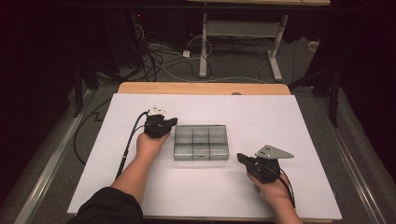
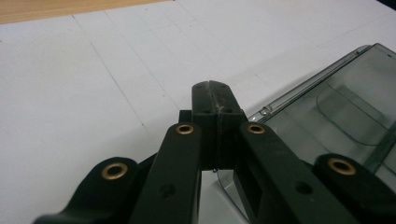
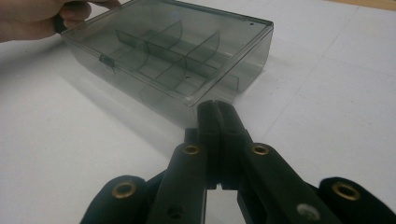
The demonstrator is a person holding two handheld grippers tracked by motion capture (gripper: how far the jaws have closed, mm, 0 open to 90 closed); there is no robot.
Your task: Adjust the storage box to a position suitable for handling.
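A clear smoky plastic compartment box (image 1: 201, 142) with its lid down lies in the middle of the white sheet. Its inner dividers show through the lid (image 3: 177, 51), and the compartments look empty. My left gripper (image 1: 173, 122) is shut with nothing in it, its tip (image 2: 212, 93) right at the box's far left corner (image 2: 327, 107). My right gripper (image 1: 240, 157) is shut and empty too, its tip (image 3: 215, 112) just short of the box's near right corner.
A white paper sheet (image 1: 280, 121) covers the wooden table (image 1: 201, 87), with bare paper around the box on all sides. Beyond the far edge are floor cables (image 1: 159, 60) and the legs of another table (image 1: 203, 46).
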